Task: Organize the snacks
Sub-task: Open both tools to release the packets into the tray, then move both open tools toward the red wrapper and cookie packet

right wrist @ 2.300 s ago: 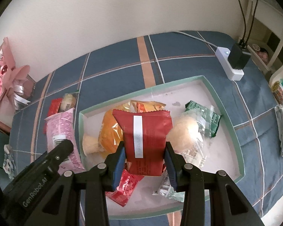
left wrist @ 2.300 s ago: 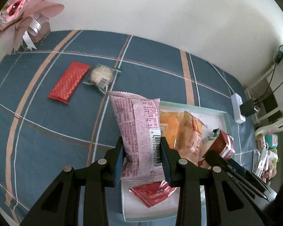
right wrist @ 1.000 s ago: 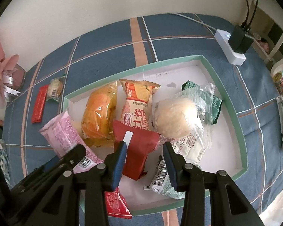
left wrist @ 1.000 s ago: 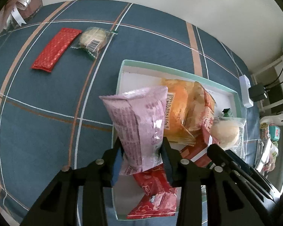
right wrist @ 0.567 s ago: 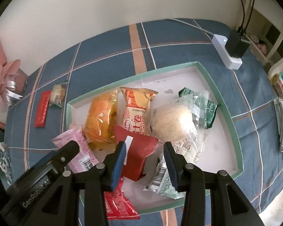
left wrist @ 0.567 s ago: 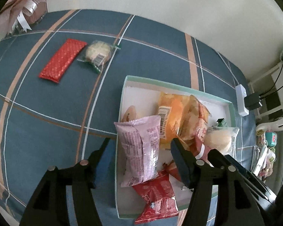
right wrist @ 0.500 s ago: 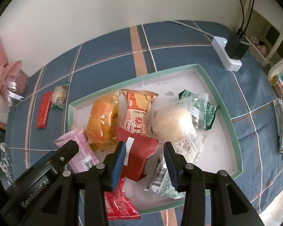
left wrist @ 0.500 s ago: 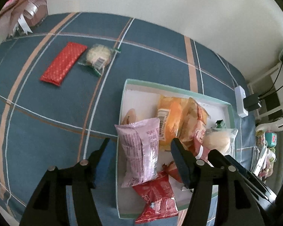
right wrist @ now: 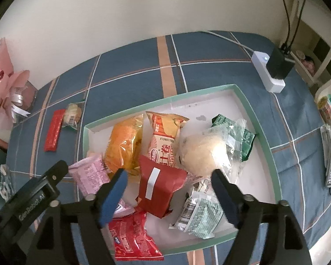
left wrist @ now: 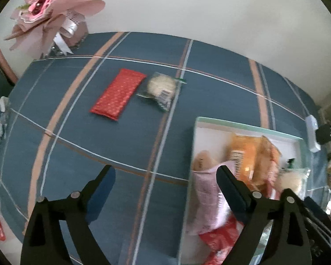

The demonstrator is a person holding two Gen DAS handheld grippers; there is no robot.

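Both grippers, left gripper (left wrist: 165, 176) and right gripper (right wrist: 168, 182), gape empty, jaws just opened; beyond the left gripper, the light, crinkly long red foil packet (left wrist: 118, 93) wants pinching across its narrow middle.

A tray (right wrist: 273, 172) sits on a counter (right wrist: 130, 66) and holds a heap of snack packets. In it, a wrapped bun (right wrist: 200, 152) lies right of a chip bag (right wrist: 165, 141), and a folded pouch (right wrist: 158, 185) lies in front of both. Left of the tray, two snacks lie side by side on the counter: a long bar (left wrist: 118, 93) and a small round cake (left wrist: 161, 87). A power strip (right wrist: 268, 72) lies behind the tray to the right, and a bouquet (left wrist: 48, 13) stands at the far left corner.
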